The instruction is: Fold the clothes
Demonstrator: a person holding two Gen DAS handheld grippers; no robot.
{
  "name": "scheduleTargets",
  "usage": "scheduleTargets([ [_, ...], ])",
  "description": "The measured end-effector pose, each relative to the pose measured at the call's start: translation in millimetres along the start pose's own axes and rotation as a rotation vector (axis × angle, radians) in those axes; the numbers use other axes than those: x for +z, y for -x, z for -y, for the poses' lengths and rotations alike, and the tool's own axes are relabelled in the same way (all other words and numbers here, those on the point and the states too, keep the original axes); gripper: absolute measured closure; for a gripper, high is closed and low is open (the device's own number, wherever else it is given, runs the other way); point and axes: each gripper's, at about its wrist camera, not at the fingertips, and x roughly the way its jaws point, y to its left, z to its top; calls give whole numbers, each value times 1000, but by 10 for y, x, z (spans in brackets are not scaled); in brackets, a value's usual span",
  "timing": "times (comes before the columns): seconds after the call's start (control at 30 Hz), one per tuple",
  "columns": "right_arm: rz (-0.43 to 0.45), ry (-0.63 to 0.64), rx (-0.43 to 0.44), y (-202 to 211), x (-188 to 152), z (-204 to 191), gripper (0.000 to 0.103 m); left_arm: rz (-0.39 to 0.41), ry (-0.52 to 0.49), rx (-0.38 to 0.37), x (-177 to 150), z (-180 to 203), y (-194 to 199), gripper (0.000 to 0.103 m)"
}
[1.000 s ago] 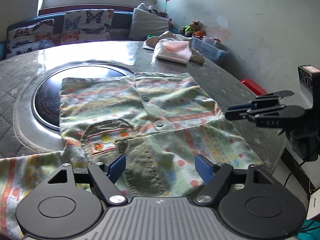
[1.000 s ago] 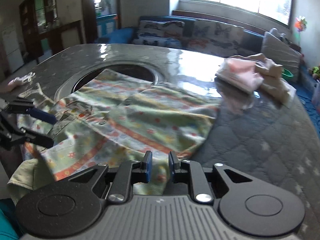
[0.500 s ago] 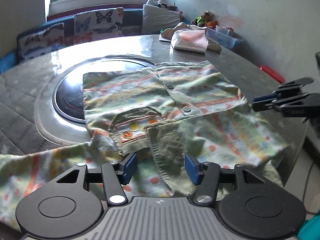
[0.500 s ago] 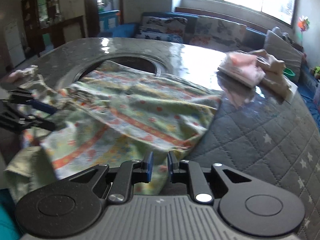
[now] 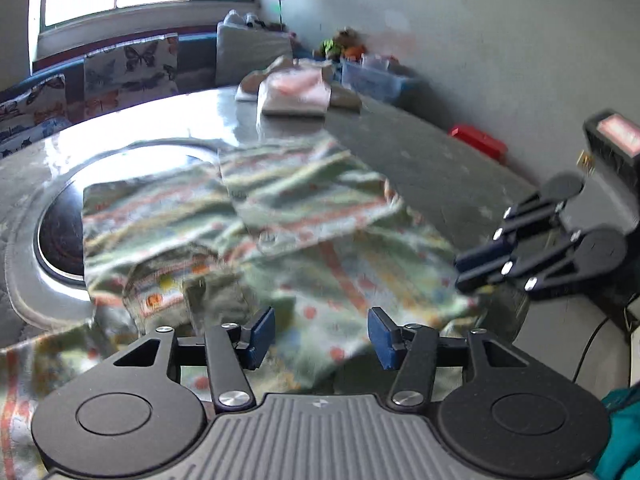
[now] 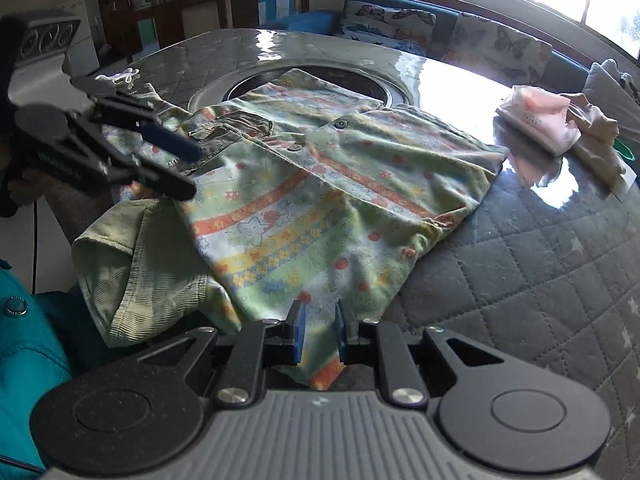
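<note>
A green patterned child's shirt (image 6: 320, 184) with orange stripes, buttons and a corduroy collar lies spread on the round table; it also shows blurred in the left wrist view (image 5: 280, 240). My right gripper (image 6: 319, 330) is shut on the shirt's near hem, which hangs off the table edge. It shows at the right in the left wrist view (image 5: 466, 270). My left gripper (image 5: 321, 338) is open and empty above the near part of the shirt. It shows at the left in the right wrist view (image 6: 188, 172), over the collar end.
A folded pink garment (image 6: 540, 118) and beige clothes (image 6: 596, 132) lie at the table's far side. The table has a grey quilted cover (image 6: 540, 280) and a dark round centre (image 5: 60, 236). A sofa with butterfly cushions (image 5: 128, 68) stands behind. My teal sleeve (image 6: 28, 344) is near left.
My right gripper has pulled the shirt's hem toward the table edge. My left gripper has opened wider and swung, so its view is blurred.
</note>
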Motion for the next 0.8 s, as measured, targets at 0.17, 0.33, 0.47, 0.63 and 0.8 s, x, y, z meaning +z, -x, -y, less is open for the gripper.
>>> scheduleTargets([
  [0.17, -24, 46, -5, 14, 52, -26, 89, -23, 33, 31, -161, -167, 76, 47],
  [0.33, 4, 79, 10, 36, 202, -75, 89, 3, 87, 60, -201, -274, 224, 47],
  [0.47, 35, 92, 50, -46, 329, -170, 89, -17, 138, 60, -237, -340, 170, 58],
  [0.63, 26, 117, 95, -260, 383, -280, 89, -7, 134, 63, -242, -323, 186, 85],
  [0.8, 10, 148, 103, -321, 411, -332, 88, 5, 126, 67, -229, -337, 247, 87],
])
